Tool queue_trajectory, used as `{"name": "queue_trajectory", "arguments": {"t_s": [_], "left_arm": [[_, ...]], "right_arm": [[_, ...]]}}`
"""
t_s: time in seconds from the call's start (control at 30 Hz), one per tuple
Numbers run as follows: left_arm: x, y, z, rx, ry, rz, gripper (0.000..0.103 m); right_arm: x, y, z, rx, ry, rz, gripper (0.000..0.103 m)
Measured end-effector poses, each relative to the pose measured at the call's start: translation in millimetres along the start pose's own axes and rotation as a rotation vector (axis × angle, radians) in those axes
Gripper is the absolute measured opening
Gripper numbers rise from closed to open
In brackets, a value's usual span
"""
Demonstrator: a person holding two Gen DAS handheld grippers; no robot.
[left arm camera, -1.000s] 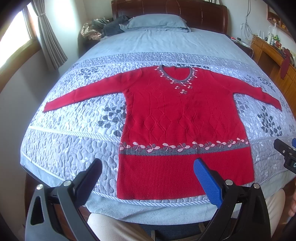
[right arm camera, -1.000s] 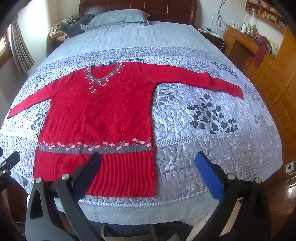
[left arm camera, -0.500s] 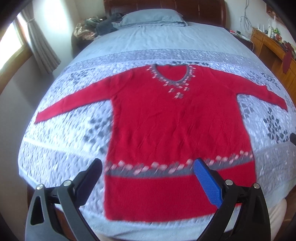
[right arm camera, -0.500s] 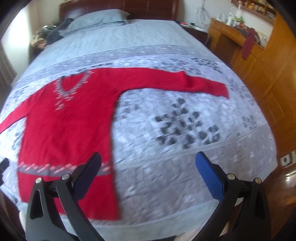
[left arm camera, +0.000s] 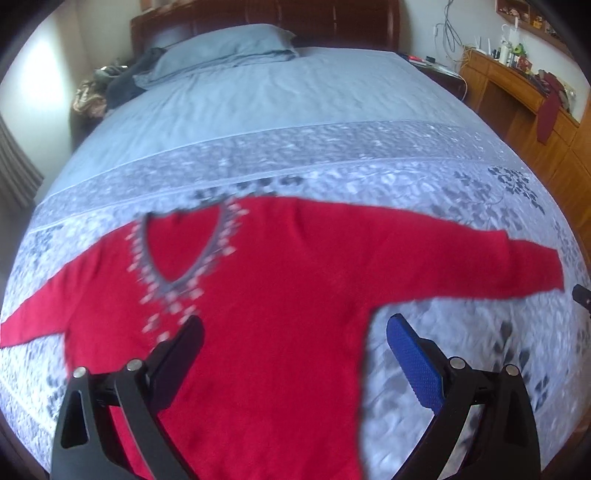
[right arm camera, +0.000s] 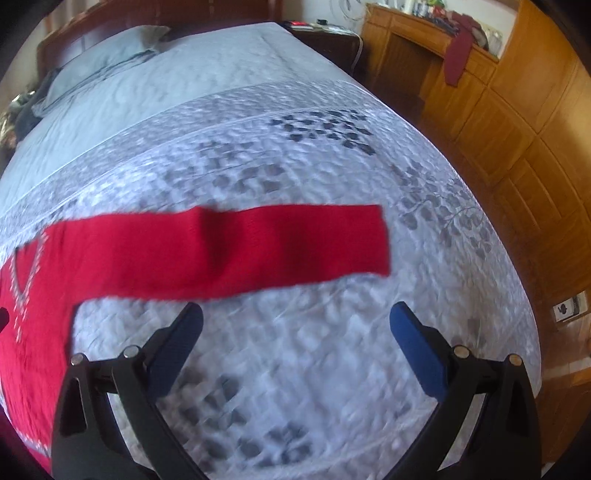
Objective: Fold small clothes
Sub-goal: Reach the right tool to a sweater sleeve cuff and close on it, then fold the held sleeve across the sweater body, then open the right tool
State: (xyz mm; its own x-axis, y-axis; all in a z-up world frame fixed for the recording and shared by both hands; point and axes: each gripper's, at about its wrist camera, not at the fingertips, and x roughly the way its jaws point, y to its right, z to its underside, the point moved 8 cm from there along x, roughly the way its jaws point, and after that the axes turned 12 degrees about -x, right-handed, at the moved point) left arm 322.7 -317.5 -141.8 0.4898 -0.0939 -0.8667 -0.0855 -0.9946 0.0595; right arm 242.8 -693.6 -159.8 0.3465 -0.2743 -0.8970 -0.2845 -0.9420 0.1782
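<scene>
A red knitted sweater (left arm camera: 280,295) with a grey and pink patterned V-neck (left arm camera: 177,258) lies flat, front up, on the bed, both sleeves spread out. My left gripper (left arm camera: 295,343) is open and empty above the sweater's chest. My right gripper (right arm camera: 295,325) is open and empty over the quilt, just in front of the sweater's right sleeve (right arm camera: 258,243), whose cuff (right arm camera: 376,240) lies ahead to the right. Both views are motion-blurred.
The bed has a grey quilt (right arm camera: 332,147) with a leaf pattern, a blue pillow (left arm camera: 221,48) and a dark wooden headboard (left arm camera: 332,22). Wooden cabinets (right arm camera: 517,129) stand to the right of the bed. Clothes (left arm camera: 114,85) lie piled at the bed's far left.
Both grippers have moved forward over the bed from its foot. The left now hovers over the sweater's chest, the right has swung right toward the right sleeve. Both remain open.
</scene>
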Motion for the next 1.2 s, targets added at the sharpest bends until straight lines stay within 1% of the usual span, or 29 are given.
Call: {"name": "queue_trajectory", "arguments": {"t_s": [0.07, 0.13, 0.2, 0.3, 0.43, 0.47, 0.5, 0.53, 0.6, 0.63, 0.67, 0.7, 0.73, 0.77, 0.8, 0.87, 0.93, 1.03, 1.07, 1.13, 1.2], "left_arm": [[17.1, 25.8, -7.6, 0.011, -0.008, 0.001, 0.099], [35.4, 49.2, -11.8, 0.012, -0.024, 0.001, 0.099], [50.1, 68.9, -14.1, 0.014, -0.040, 0.005, 0.099], [64.3, 90.0, -16.5, 0.036, -0.052, 0.003, 0.099], [73.0, 102.6, -18.9, 0.045, -0.059, 0.001, 0.099], [74.1, 103.1, -19.6, 0.045, -0.059, 0.000, 0.099], [74.5, 102.8, -20.4, 0.048, -0.057, -0.004, 0.099], [75.3, 102.2, -21.0, 0.049, -0.053, -0.009, 0.099], [75.9, 96.9, -21.7, 0.047, -0.051, -0.017, 0.099], [76.1, 93.8, -21.6, 0.046, -0.053, -0.018, 0.099], [76.5, 90.1, -21.8, 0.045, -0.054, -0.022, 0.099], [76.7, 84.1, -22.1, 0.043, -0.054, -0.030, 0.099], [77.0, 79.1, -22.4, 0.040, -0.054, -0.036, 0.099], [76.7, 73.9, -22.6, 0.036, -0.054, -0.040, 0.099], [75.9, 64.9, -22.9, 0.025, -0.055, -0.042, 0.099], [73.5, 51.5, -22.5, 0.013, -0.056, -0.046, 0.099], [69.5, 28.2, -23.2, -0.006, -0.047, -0.058, 0.099], [65.2, -3.5, -24.7, -0.034, -0.039, -0.082, 0.099], [64.3, -13.8, -25.4, -0.044, -0.038, -0.089, 0.099], [62.4, -37.7, -27.2, -0.067, -0.040, -0.107, 0.099], [60.0, -59.4, -28.5, -0.090, -0.039, -0.120, 0.099]], "right_arm": [[24.4, 29.9, -8.5, 0.026, -0.021, 0.005, 0.100], [48.8, 50.5, -14.0, 0.054, -0.045, -0.032, 0.100], [65.3, 60.1, -16.0, 0.069, -0.065, -0.066, 0.099], [87.4, 71.9, -16.7, 0.073, -0.107, -0.087, 0.099], [106.9, 83.6, -16.9, 0.093, -0.136, -0.118, 0.098], [112.1, 85.4, -16.4, 0.101, -0.143, -0.135, 0.093], [116.2, 84.9, -15.1, 0.110, -0.154, -0.156, 0.086], [120.0, 84.8, -13.2, 0.121, -0.165, -0.174, 0.072], [123.3, 85.6, -12.2, 0.123, -0.162, -0.170, 0.068], [122.3, 85.0, -12.6, 0.106, -0.156, -0.161, 0.056], [121.1, 84.9, -12.9, 0.093, -0.154, -0.152, 0.034], [119.5, 84.0, -13.8, 0.090, -0.150, -0.167, 0.027], [116.3, 83.5, -13.6, 0.103, -0.147, -0.190, 0.006], [112.9, 81.8, -15.2, 0.135, -0.144, -0.243, 0.006], [107.3, 80.9, -19.4, 0.164, -0.126, -0.271, 0.006], [94.7, 76.5, -27.7, 0.161, -0.090, -0.268, 0.006], [76.8, 59.3, -39.1, 0.145, -0.054, -0.299, 0.006], [51.0, 16.2, -55.4, 0.079, -0.009, -0.350, 0.006], [42.7, -6.4, -60.1, 0.038, -0.001, -0.359, 0.006], [35.8, -41.9, -66.8, -0.014, 0.004, -0.379, 0.006], [32.3, -86.3, -71.6, -0.066, -0.001, -0.411, 0.006]]}}
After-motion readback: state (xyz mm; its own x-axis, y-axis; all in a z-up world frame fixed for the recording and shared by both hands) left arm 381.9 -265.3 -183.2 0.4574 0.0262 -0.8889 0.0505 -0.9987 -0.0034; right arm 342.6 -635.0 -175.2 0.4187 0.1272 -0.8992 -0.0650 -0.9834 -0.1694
